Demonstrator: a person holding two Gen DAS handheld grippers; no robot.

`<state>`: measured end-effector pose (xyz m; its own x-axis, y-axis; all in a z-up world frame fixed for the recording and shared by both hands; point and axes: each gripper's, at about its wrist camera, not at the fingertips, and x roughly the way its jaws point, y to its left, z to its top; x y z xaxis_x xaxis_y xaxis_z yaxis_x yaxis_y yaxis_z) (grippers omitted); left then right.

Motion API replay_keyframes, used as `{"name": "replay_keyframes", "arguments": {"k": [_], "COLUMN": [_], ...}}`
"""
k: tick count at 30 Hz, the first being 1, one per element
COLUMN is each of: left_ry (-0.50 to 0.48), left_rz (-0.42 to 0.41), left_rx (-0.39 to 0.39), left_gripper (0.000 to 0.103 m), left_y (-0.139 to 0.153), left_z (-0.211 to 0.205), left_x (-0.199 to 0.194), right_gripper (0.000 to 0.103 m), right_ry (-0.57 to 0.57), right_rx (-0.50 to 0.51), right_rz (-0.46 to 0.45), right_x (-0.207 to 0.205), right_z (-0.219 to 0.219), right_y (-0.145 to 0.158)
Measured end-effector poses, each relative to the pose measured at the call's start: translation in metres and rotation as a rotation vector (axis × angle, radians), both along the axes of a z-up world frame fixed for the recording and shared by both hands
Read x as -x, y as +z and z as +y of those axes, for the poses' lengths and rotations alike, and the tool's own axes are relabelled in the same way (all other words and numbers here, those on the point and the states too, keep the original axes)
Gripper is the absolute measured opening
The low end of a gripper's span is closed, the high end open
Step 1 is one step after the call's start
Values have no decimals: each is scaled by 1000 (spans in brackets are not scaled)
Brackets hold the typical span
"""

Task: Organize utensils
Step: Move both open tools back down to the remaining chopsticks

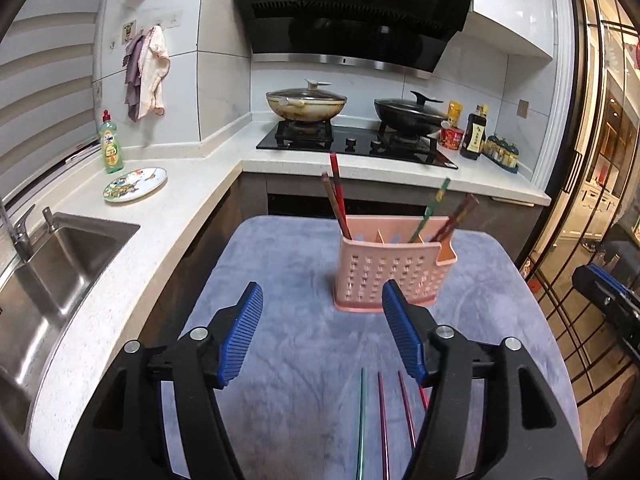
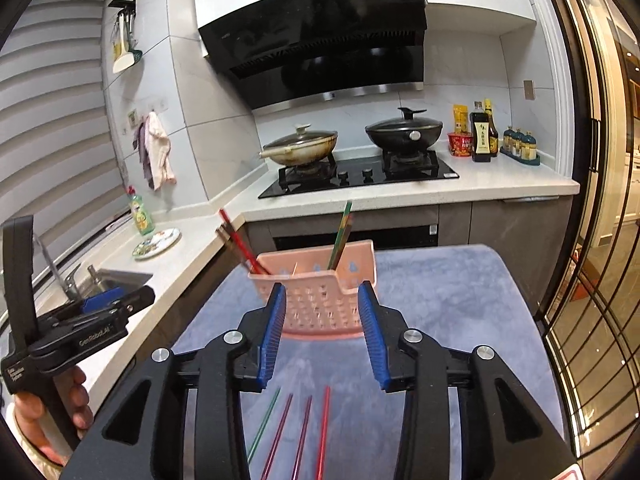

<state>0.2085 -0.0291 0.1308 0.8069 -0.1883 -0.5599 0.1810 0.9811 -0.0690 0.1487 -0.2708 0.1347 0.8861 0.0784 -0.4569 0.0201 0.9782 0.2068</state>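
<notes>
A pink perforated utensil holder (image 1: 384, 276) (image 2: 320, 304) stands on a grey-blue cloth (image 1: 288, 264) (image 2: 440, 304). Several chopsticks lean inside it: red and brown ones (image 1: 338, 204) at its left end, green and dark red ones (image 1: 434, 208) at its right. Near the front of the cloth lie loose chopsticks: a green one (image 1: 362, 420) (image 2: 264, 424), purple ones (image 1: 383, 420) (image 2: 280, 432) and red ones (image 1: 406, 412) (image 2: 323, 432). My left gripper (image 1: 322, 286) hangs open above them, short of the holder. My right gripper (image 2: 322, 287) is open too, with nothing between its blue pads.
A white L-shaped counter wraps the left and back, with a steel sink (image 1: 60, 272), a patterned plate (image 1: 135, 184) and a green soap bottle (image 1: 110, 144). Two lidded pans (image 1: 306, 102) sit on the black hob. Sauce bottles (image 1: 474, 136) stand at the right. A glass partition (image 1: 600, 160) bounds the right side.
</notes>
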Motion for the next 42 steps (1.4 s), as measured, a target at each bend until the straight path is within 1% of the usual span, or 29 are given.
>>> {"name": "replay_keyframes", "arguments": {"k": [2,5,9,13,16,20,23,26,33,42], "left_ry": [1,7,-1,5,0,-6,-4,-2,-13,-30], "left_rz": [4,12,46,67,87,124,149,175,226,267], "left_rx": [-13,-34,-32,-53,-47,-56,-63,-70,-90,-105], "left_gripper": [63,69,69,72,74,75,76,78,78,79], "left_y": [-6,-17,-35,-52,-63,-84,-99,-113,-142,-165], "left_z": [1,1,2,2,2,4,5,6,6,4], "left_x": [15,34,55,72,81,92,98,103,112,118], "right_gripper": [37,37,37,37,37,37,37,37,37,31], "right_ry": [9,5,4,-2,-9,-9,-2,9,20,18], "right_rx": [-14,-6,-3,-19,-15,24,59,60,68,69], "right_rz": [26,61,111,156,188,217,241,266,324,358], "right_x": [13,32,52,69,78,88,93,94,93,86], "right_z": [2,7,13,14,18,29,40,47,57,61], "right_y": [-11,-29,-53,-77,-94,-116,-131,-145,-176,-195]}}
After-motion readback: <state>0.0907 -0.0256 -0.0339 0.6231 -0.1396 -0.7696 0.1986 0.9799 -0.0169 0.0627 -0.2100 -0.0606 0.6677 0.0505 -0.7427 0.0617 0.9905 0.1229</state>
